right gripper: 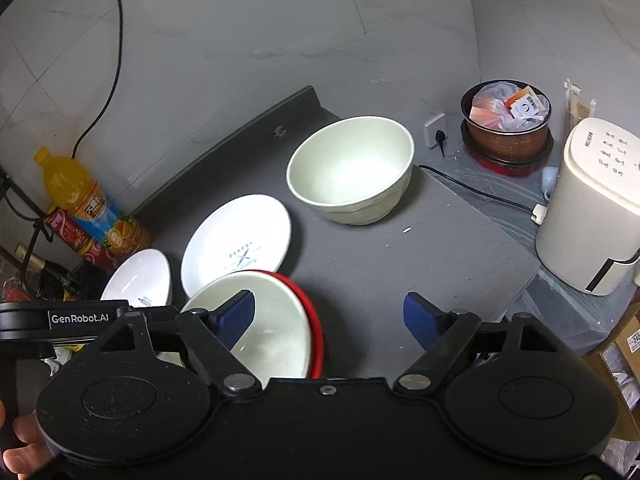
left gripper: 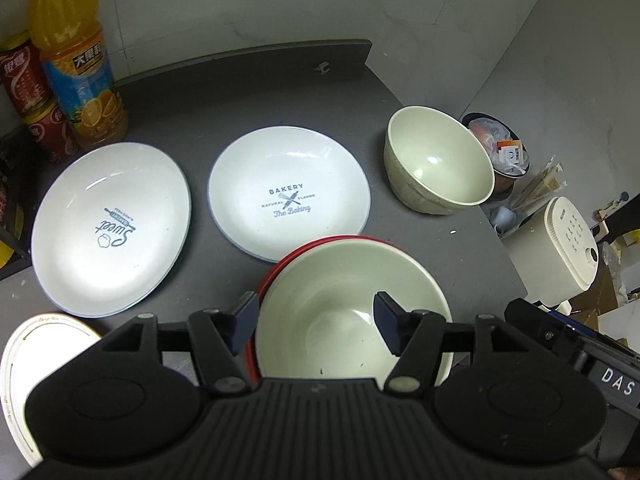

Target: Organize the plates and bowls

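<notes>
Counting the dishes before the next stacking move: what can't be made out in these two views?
- Red dish under the near bowl: only its rim shows, both views.
- Plate at lower left, left view: cut off by the left gripper.
- Left plate, right view: partly hidden by gripper.

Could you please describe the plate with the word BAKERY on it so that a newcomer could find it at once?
On the dark table, two white plates lie side by side. The BAKERY plate is the one between the Sweet plate and the lone cream bowl; it alone bears a crossed whisk and rolling pin.
</notes>
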`<control>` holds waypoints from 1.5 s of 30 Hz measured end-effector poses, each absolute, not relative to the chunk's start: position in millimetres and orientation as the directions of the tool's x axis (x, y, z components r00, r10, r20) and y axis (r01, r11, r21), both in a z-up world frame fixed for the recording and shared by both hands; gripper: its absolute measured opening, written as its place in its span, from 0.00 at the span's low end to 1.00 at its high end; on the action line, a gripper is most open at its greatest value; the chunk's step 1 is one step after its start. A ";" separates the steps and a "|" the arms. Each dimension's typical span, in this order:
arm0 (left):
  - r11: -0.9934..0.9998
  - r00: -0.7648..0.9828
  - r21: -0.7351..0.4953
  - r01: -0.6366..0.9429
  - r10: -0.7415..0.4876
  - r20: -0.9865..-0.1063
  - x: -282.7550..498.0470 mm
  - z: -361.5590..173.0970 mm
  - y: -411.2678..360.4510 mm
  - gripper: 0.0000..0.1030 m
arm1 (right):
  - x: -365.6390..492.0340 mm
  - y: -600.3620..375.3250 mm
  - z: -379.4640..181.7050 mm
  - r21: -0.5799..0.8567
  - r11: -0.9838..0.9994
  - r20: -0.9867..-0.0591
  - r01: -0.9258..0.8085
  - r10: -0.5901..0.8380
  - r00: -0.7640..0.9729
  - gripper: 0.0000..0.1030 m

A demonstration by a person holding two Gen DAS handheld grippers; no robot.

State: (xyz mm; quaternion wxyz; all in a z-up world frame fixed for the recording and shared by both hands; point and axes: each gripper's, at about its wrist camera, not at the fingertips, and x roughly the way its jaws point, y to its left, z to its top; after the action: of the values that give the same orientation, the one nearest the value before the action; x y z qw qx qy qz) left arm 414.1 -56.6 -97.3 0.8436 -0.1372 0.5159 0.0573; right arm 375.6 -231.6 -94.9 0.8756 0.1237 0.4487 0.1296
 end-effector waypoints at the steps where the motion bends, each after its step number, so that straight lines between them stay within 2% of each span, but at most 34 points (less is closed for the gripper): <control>1: 0.956 0.460 -0.172 -0.240 -0.044 -0.887 415.9 -97.5 -58.8 0.61 | 377.7 -233.9 -95.8 0.335 0.935 -0.755 -0.114 0.339 0.561 0.80; 17: 0.943 0.474 -0.177 -0.283 -0.023 -0.880 454.0 -105.1 -98.2 0.61 | 420.2 -266.6 -107.0 0.330 0.933 -0.763 -0.143 0.353 0.541 0.81; 28: 0.906 0.510 -0.223 -0.361 -0.008 -0.860 498.6 -119.3 -107.5 0.58 | 467.2 -280.2 -124.6 0.346 0.924 -0.768 -0.161 0.378 0.517 0.67; 41: 0.838 0.496 -0.267 -0.475 0.004 -0.869 557.0 -145.1 -106.4 0.57 | 527.7 -278.6 -151.3 0.410 0.906 -0.779 -0.106 0.408 0.477 0.62; 45: 0.847 0.473 -0.237 -0.476 0.020 -0.881 574.4 -154.9 -110.2 0.55 | 542.7 -275.8 -163.3 0.412 0.908 -0.798 -0.076 0.400 0.452 0.59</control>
State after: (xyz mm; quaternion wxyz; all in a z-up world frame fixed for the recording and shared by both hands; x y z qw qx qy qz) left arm 574.4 -110.2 -154.9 0.8262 -0.2326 0.4907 0.1500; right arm 542.7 -275.8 -163.3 0.8367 0.1606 0.5039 0.1422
